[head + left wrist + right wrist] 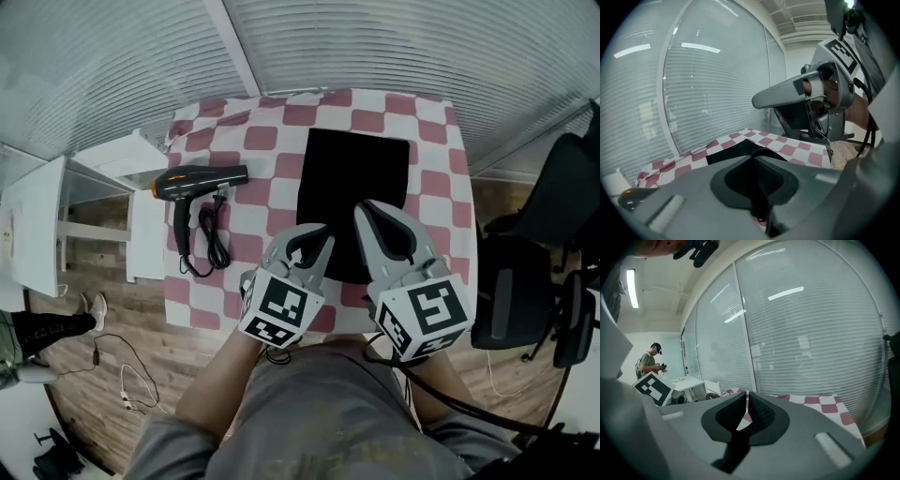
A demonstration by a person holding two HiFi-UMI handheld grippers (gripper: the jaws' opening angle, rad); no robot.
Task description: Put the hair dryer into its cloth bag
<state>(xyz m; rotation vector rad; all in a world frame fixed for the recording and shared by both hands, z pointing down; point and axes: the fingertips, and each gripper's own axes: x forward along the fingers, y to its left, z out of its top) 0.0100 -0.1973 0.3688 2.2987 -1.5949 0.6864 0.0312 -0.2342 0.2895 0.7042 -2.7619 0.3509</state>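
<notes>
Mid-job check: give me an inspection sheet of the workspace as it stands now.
Surface: checkered tablecloth covering the table.
Job's things: hair dryer lying at left, outside the black cloth bag, which lies flat mid-table.
Clutter: nothing seen.
Grippers: left gripper and right gripper shut, empty, by the bag's near edge.
Cables: dryer cord bundled beside its handle; loose cable on floor.
Surroundings: white desk left, black chair right, blinds behind.
</notes>
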